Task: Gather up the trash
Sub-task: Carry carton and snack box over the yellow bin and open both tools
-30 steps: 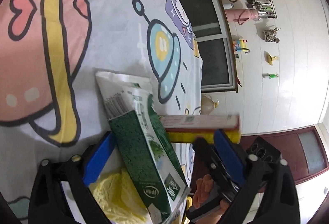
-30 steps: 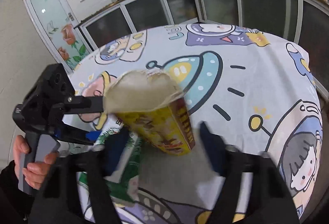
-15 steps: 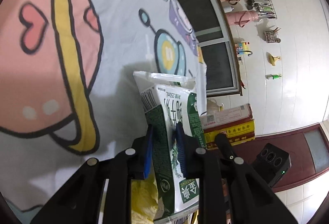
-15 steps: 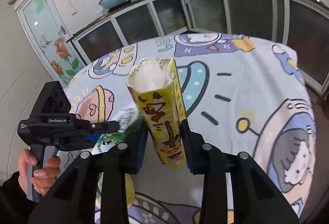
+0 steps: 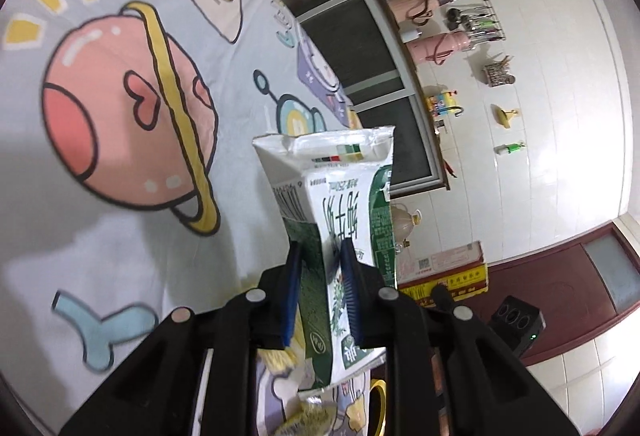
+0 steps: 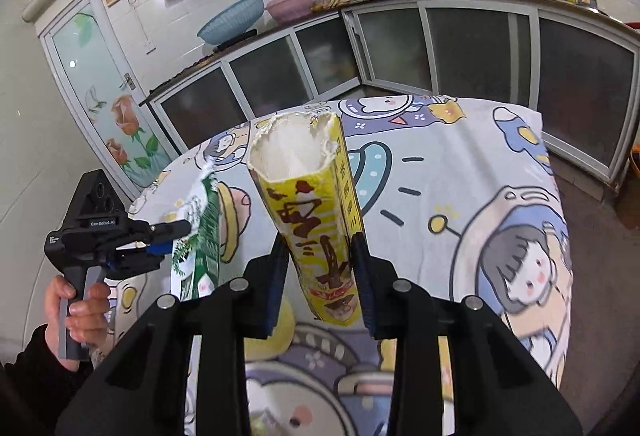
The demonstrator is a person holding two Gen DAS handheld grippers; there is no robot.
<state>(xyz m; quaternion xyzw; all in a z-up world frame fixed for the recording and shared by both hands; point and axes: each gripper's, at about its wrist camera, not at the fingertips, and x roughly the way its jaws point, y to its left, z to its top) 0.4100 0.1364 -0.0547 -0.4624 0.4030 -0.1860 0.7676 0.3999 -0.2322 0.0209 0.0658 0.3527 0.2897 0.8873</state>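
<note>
Two grippers, each clamped on one piece of trash, above the cloth-covered counter (image 5: 120, 236).

Left wrist view: the left gripper (image 5: 320, 288) has its blue fingers (image 5: 291, 292) pressed together on the lower body of a green-and-white milk carton (image 5: 340, 203). The carton stands roughly upright, clear of the counter, its flattened top seam uppermost. Its base is cut off behind the gripper frame. Beneath it, against the counter, lie yellow scraps (image 5: 280, 358), too blurred and hidden to name. To the carton's right a yellow box (image 5: 444, 276) shows only partly, with the black body of the other gripper just beyond it.

Right wrist view: the right gripper (image 6: 318, 268) has its fingers (image 6: 362, 276) closed on the lower part of the yellow box (image 6: 316, 220), a tall carton with a torn-open white top, held upright above the counter (image 6: 460, 171). To the box's left, the left gripper (image 6: 160, 236) carries the milk carton (image 6: 198, 236), smeared by motion. A hand (image 6: 76, 308) grips its handle; the sleeve runs off the frame edge.
</note>
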